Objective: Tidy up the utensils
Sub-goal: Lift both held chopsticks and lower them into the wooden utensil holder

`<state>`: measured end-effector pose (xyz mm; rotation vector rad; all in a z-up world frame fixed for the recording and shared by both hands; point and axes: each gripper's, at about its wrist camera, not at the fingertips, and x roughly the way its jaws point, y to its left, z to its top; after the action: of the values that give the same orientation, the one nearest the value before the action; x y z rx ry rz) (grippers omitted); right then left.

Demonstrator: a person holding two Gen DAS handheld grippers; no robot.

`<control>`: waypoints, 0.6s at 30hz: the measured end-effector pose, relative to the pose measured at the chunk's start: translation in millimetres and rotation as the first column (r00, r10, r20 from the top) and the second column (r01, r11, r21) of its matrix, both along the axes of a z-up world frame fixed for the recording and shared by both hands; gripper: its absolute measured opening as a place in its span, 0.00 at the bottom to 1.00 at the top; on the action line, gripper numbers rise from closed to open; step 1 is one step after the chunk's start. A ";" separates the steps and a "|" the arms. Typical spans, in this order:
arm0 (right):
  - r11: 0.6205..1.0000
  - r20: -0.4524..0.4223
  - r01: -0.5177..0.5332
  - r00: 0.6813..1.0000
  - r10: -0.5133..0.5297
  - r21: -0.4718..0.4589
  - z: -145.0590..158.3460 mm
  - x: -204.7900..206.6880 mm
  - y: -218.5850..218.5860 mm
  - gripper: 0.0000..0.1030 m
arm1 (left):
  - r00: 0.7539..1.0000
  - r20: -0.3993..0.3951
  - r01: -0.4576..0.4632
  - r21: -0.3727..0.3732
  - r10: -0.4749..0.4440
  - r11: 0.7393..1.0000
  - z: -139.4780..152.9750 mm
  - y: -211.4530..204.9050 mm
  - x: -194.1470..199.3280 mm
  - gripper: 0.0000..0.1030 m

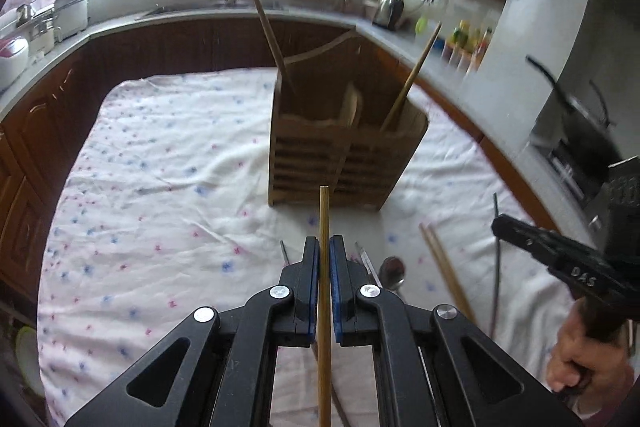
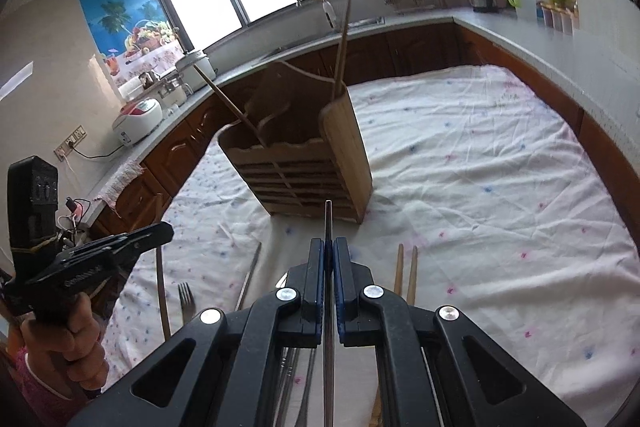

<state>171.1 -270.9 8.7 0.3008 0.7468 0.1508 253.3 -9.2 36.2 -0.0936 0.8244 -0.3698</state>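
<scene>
Left gripper (image 1: 324, 255) clamps a light wooden chopstick (image 1: 324, 227), jaws tight on its shaft. Right gripper (image 2: 328, 257) pinches a thin steel chopstick (image 2: 328, 223) the same way. The slatted wooden utensil holder (image 1: 344, 155) stands just beyond both, on the flower-print white tablecloth (image 1: 160, 167), two wooden sticks leaning in it.
</scene>
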 end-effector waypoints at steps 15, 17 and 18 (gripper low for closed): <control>1.000 0.118 0.013 0.993 -0.011 -0.015 47.0 -12.3 2.8 0.05 | 0.992 0.120 -0.029 -0.089 0.040 0.996 36.2 26.7 -36.5 0.03; 1.000 0.128 0.013 0.992 -0.010 -0.017 50.8 -11.3 3.2 0.05 | 0.991 0.130 -0.033 -0.090 0.045 0.995 38.4 27.8 -37.6 0.03; 1.000 0.133 0.014 0.991 -0.011 -0.018 52.7 -10.8 3.1 0.05 | 0.990 0.134 -0.036 -0.093 0.048 0.995 39.8 29.0 -38.4 0.03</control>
<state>160.2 -267.8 61.4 0.2748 0.6138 0.1505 214.9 19.8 75.9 -0.1682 0.6694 -0.3698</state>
